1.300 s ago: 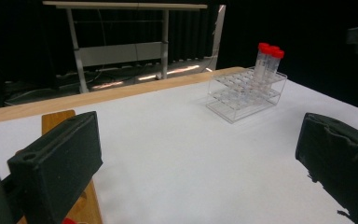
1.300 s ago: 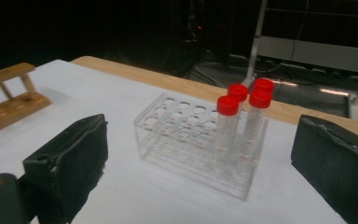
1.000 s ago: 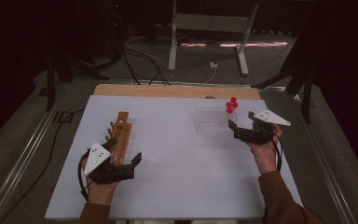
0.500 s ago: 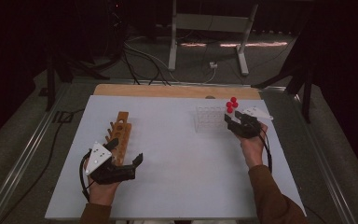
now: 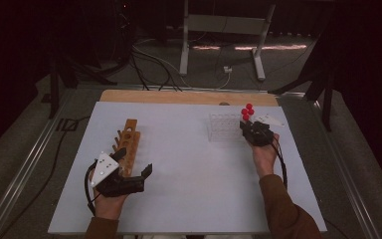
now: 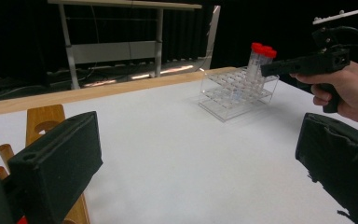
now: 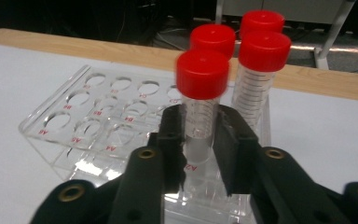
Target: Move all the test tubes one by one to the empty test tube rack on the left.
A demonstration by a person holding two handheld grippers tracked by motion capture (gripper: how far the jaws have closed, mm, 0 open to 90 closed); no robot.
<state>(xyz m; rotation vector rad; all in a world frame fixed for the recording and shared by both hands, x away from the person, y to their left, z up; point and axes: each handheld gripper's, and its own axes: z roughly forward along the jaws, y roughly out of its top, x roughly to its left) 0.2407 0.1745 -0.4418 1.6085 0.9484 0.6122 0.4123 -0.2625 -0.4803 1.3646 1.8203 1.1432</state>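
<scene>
A white table (image 5: 189, 199) fills the middle of the high view. On its right side, a bit above the middle of the picture, stands a clear rack (image 5: 224, 127) with many round holes. Four tubes with red caps stand together at the right end of this rack.

The right gripper (image 5: 251, 130) sits at that end of the rack, with the person's hand and brown sleeve below it, toward the lower right of the picture. In the right gripper view, its two black jaws come up from the bottom and have just been closing. Now they press on both sides of the front tube (image 7: 199, 102), a little below its red cap. That tube is upright and its bottom end is down in a hole of the rack (image 7: 98, 126). The other three tubes (image 7: 261, 79) are just behind it and to its right, in the upper middle of that picture.

The left gripper (image 5: 132, 174) is low on the left of the high view. Its jaws are wide apart, with nothing between them. One jaw is just beside a wooden rack (image 5: 127, 144), which lies above the gripper. In the left gripper view, the wooden rack (image 6: 44, 121) is at the lower left, and the clear rack (image 6: 235, 91) is far off at the upper right.
</scene>
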